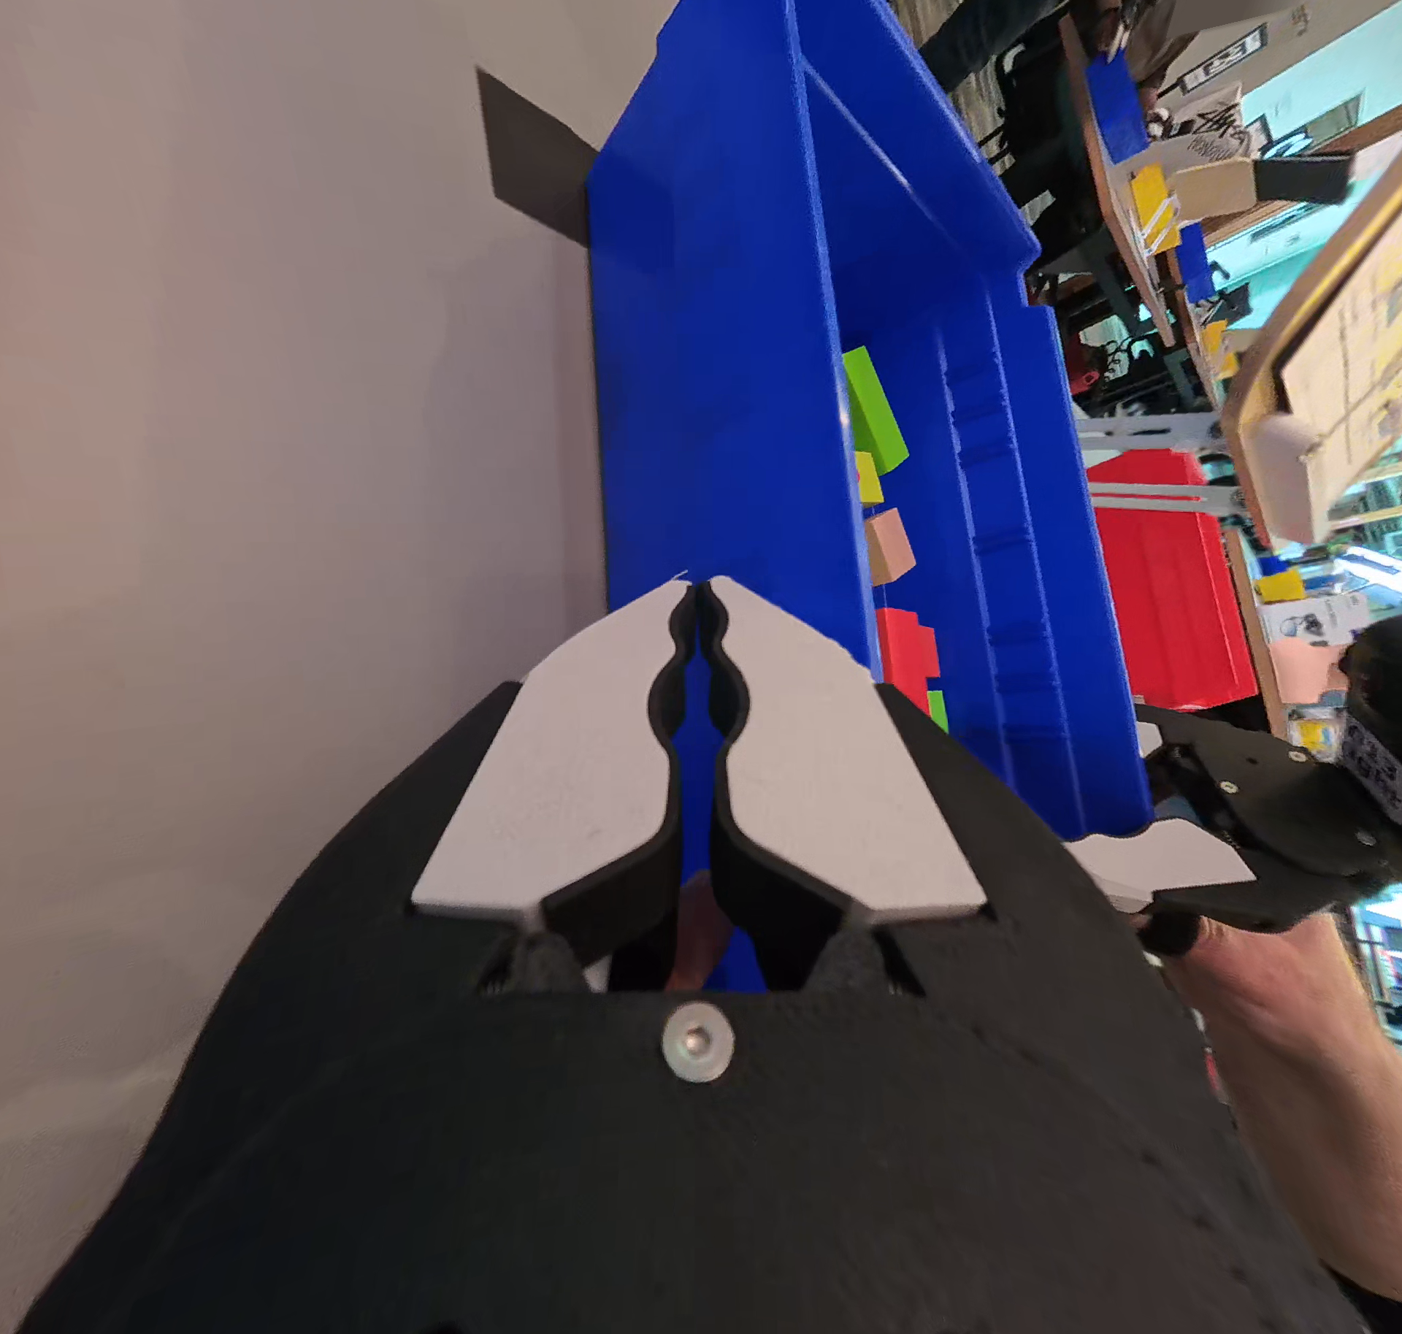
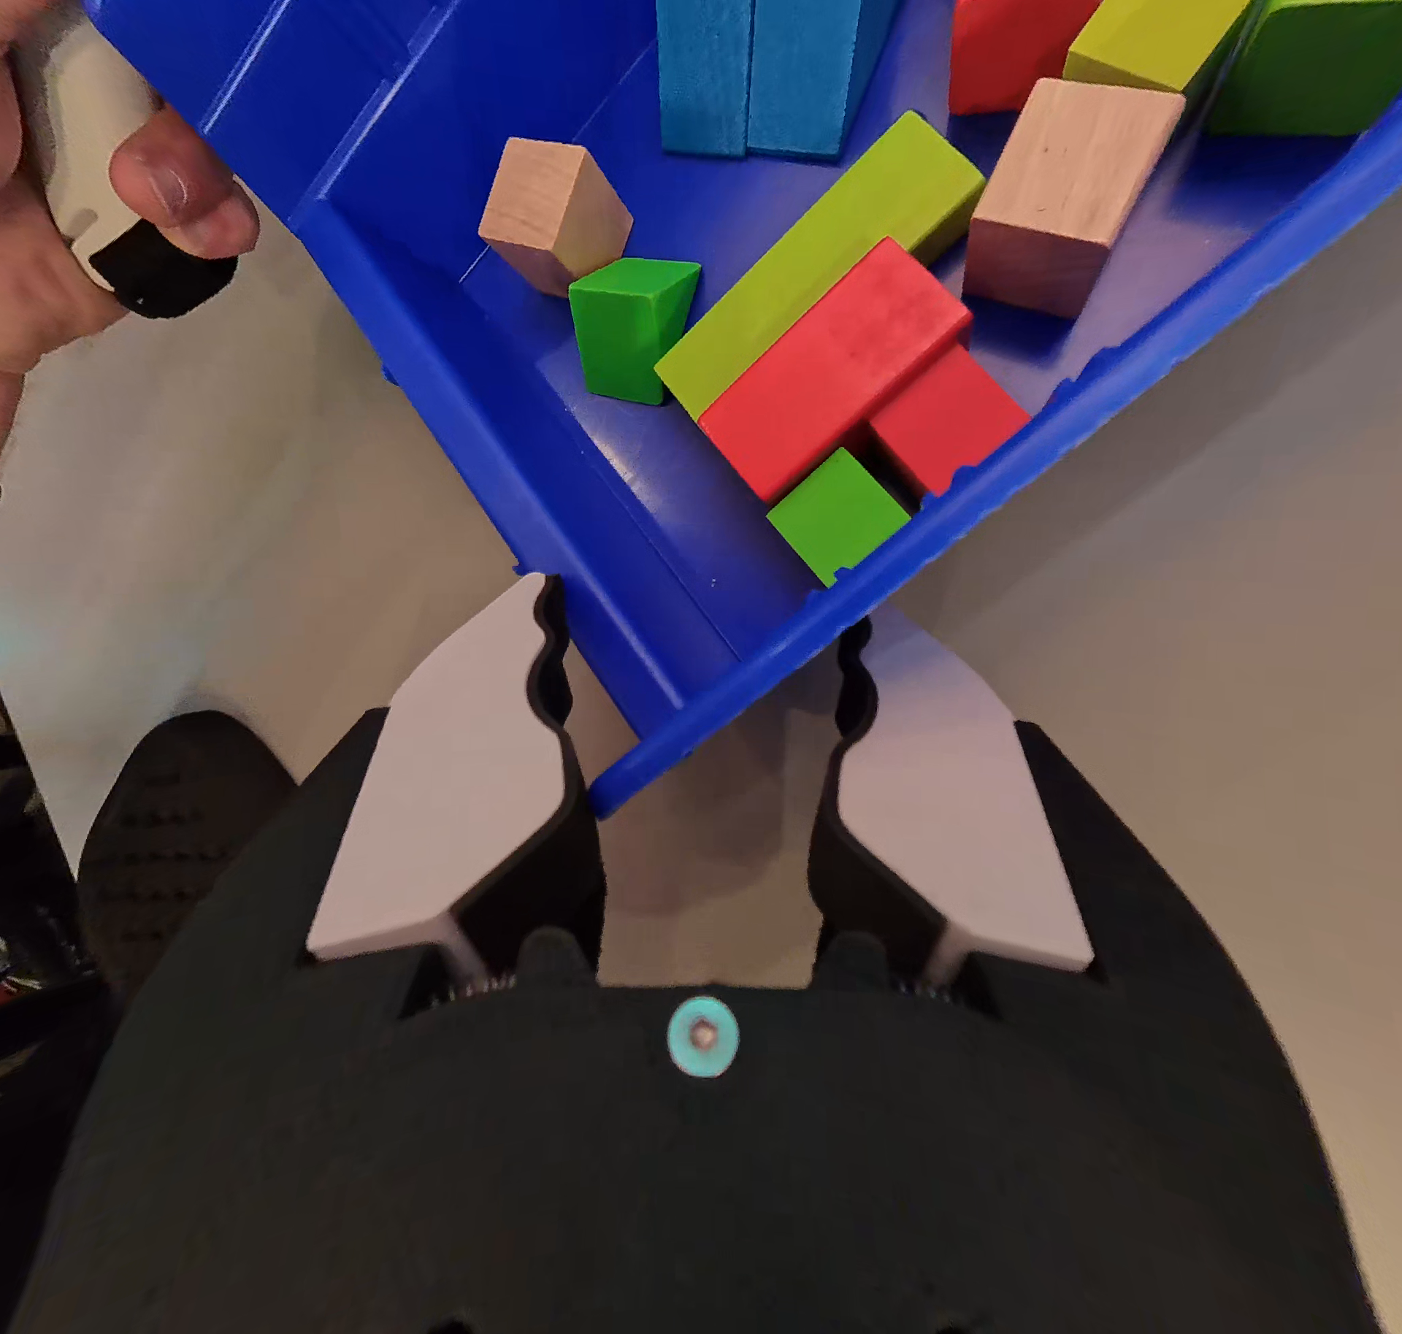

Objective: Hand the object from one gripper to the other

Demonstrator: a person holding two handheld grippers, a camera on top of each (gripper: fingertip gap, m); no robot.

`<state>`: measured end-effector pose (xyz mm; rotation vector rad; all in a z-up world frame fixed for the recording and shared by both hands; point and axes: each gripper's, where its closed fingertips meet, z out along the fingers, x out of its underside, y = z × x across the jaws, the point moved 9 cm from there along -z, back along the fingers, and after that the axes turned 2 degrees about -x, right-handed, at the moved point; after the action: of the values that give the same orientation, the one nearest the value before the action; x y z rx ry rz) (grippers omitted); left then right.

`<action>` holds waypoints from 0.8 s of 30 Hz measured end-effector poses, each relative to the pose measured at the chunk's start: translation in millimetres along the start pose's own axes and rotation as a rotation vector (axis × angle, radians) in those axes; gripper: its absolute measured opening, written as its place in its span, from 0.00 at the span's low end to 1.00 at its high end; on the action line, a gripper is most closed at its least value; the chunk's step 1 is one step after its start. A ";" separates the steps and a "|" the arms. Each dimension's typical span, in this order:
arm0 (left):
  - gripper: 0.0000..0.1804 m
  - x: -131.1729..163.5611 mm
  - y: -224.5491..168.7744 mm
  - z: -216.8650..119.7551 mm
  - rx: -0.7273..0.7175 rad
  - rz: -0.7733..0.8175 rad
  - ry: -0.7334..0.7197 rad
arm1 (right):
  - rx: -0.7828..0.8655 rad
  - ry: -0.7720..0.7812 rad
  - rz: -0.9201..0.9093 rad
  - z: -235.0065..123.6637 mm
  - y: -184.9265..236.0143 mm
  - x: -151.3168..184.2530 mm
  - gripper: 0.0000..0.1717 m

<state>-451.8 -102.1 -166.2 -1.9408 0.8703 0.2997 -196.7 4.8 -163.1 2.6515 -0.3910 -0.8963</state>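
Note:
A blue plastic bin (image 1: 713, 311) holds several wooden blocks, among them a red one (image 2: 834, 364), a lime one (image 2: 827, 251) and a plain one (image 2: 557, 213). My left gripper (image 1: 696, 593) is shut on the bin's thin wall, and blue shows between its pads all the way down. One of its fingers (image 2: 83, 129) shows at the bin's far rim in the right wrist view. My right gripper (image 2: 698, 607) is open. The bin's near corner (image 2: 652, 736) lies between its fingers without being pressed. The right gripper also shows at the bin's side in the left wrist view (image 1: 1168, 865).
The pale tabletop (image 2: 227, 501) lies under the bin. A red bin (image 1: 1168, 577) and cluttered tables (image 1: 1153, 190) stand beyond it. A hand (image 2: 45, 296) holds the left gripper and a forearm (image 1: 1274, 1070) is behind the right one. Tip to tip, the grippers are about 20 centimetres apart.

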 end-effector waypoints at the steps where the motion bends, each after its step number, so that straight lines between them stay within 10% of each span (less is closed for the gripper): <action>1: 0.00 -4.3 2.3 0.9 -0.008 0.013 -0.003 | -0.003 0.002 0.001 2.1 -1.5 -3.9 0.39; 11: 0.23 -19.2 -1.4 -80.8 0.104 0.119 -0.313 | -0.051 -0.159 -0.114 -108.0 -2.2 28.7 0.43; 19: 0.49 -18.1 -140.3 -164.1 0.717 0.458 -0.741 | 0.177 -0.493 -0.141 -266.3 -51.7 94.6 0.39; 24: 0.35 -18.3 -236.0 -149.9 0.965 0.562 -0.703 | 0.199 -0.677 -0.217 -335.0 -69.6 81.6 0.36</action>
<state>-325.4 -151.6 79.0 -0.5986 0.8280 0.6844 85.5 108.6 19.6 2.5182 -0.3554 -1.9176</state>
